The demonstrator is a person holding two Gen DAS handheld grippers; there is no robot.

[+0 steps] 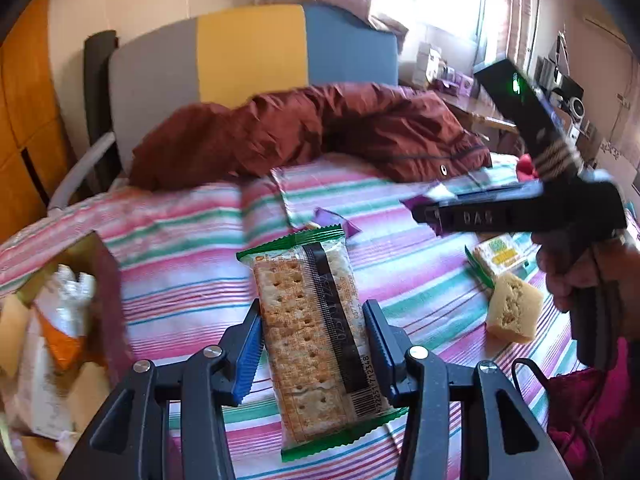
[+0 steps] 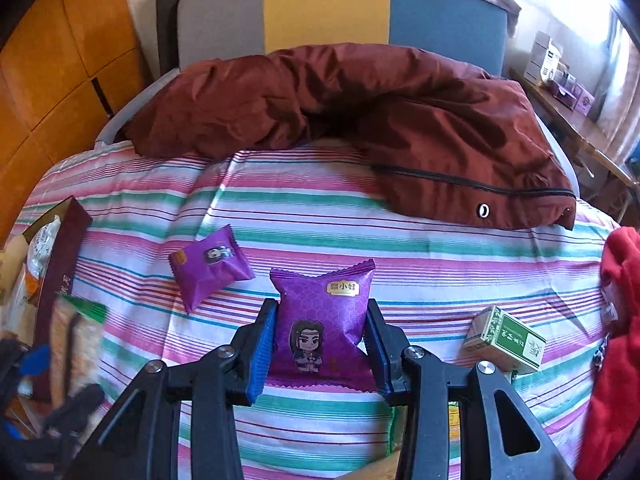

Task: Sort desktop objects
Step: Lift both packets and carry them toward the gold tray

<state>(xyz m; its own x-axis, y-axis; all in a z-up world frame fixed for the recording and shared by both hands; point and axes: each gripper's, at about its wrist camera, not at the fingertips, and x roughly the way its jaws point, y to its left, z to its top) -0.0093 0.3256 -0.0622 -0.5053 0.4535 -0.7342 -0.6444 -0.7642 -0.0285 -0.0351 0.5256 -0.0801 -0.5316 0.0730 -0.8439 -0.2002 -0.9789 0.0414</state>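
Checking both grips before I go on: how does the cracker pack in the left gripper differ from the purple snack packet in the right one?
The cracker pack is long, clear and green-edged, showing the crackers; the purple snack packet is short, opaque and printed with a cartoon figure. The cracker pack sticks out far past the pads; the purple packet barely does. Both are clamped by their sides above the striped sheet.

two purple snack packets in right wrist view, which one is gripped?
The larger purple foil packet with the full cartoon figure, clamped upright between the right gripper pads. The smaller purple packet lies loose on the striped sheet, to its upper left.
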